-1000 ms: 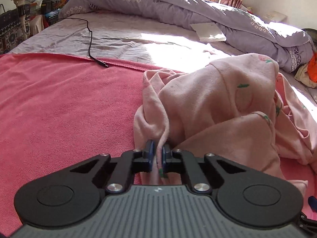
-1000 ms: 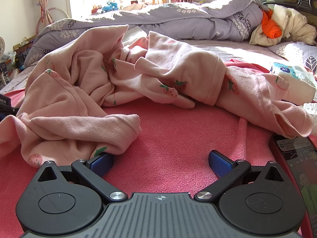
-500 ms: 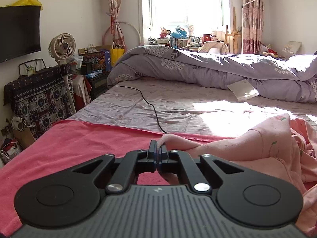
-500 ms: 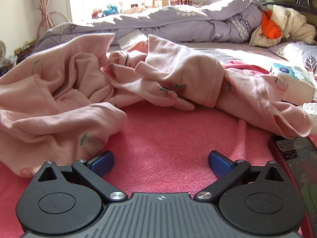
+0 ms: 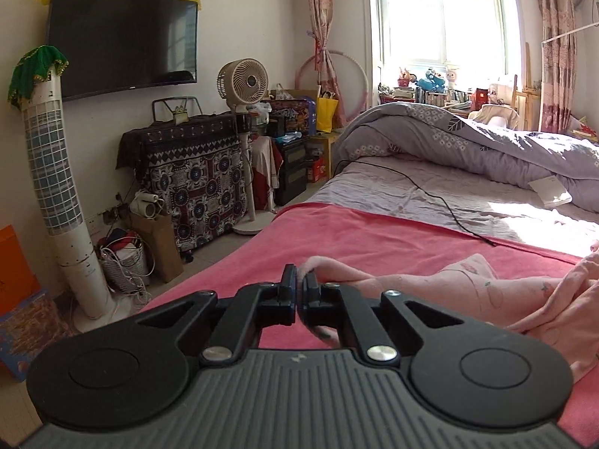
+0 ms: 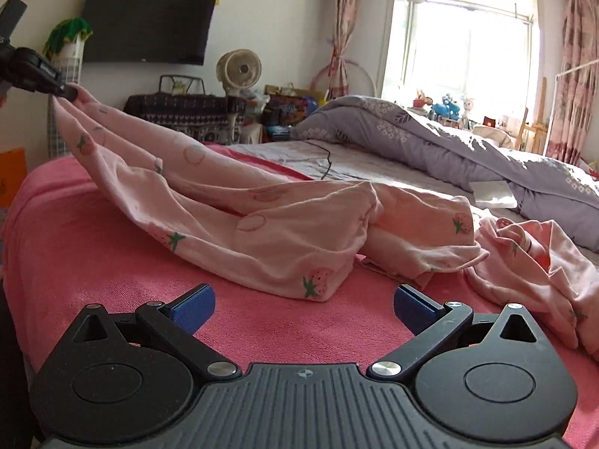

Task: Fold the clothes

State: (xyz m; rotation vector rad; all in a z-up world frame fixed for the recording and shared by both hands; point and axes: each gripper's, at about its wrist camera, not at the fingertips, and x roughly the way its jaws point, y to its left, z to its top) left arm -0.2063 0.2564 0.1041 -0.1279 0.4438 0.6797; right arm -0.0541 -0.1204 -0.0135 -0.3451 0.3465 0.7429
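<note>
On pink blanket (image 6: 93, 262) on bed: strawberry-print pajama pants (image 6: 284, 239), soft, light, floppy. Cuff end pinched in left gripper (image 5: 298, 288), lifted. Right gripper (image 6: 304, 305) jaws spread, empty. Waistband edge probably best grabbed next.

I see a pale pink garment (image 6: 262, 224) printed with red, green-leafed strawberries. It's on my pink-red blanket (image 6: 93, 262). The duvet (image 6: 430, 142) is lilac with white flowers.

L claw (image 5: 298, 287) pulled pink garment (image 6: 262, 224) out, stretched sideways.
</note>
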